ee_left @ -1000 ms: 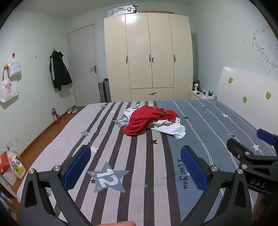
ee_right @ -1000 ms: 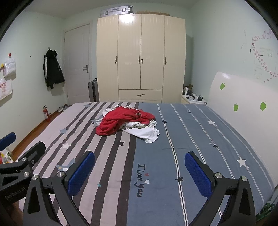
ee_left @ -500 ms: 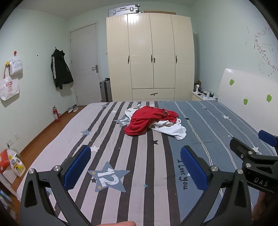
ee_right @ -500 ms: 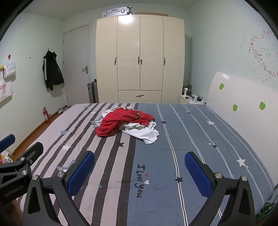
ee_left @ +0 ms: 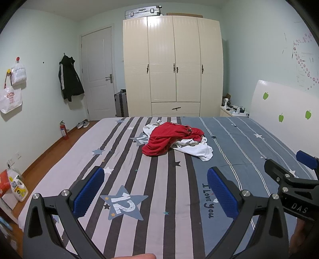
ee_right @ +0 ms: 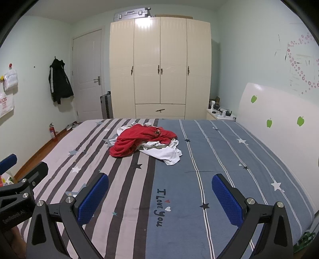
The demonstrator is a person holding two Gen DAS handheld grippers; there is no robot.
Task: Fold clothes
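Note:
A pile of clothes lies in the middle of the bed: a red garment (ee_left: 169,137) (ee_right: 139,139) draped over a white garment (ee_left: 199,149) (ee_right: 165,153). My left gripper (ee_left: 155,189) hovers open over the near part of the striped bedsheet (ee_left: 159,229), well short of the pile, nothing between its blue pads. My right gripper (ee_right: 160,197) is likewise open and empty, held beside the left one above the sheet (ee_right: 179,229). Each gripper shows at the edge of the other's view.
A cream wardrobe (ee_left: 173,65) stands behind the bed, with a suitcase (ee_left: 143,12) on top. White headboard (ee_left: 283,113) on the right. A door (ee_left: 97,73), hanging black jacket (ee_left: 69,79) and fire extinguisher (ee_left: 63,130) line the left wall. Bags and bottles (ee_left: 16,189) sit on the floor.
Both views have shifted slightly, the grippers drifting a little leftward and tilting up. The jaws stay open and the clothes have not moved.

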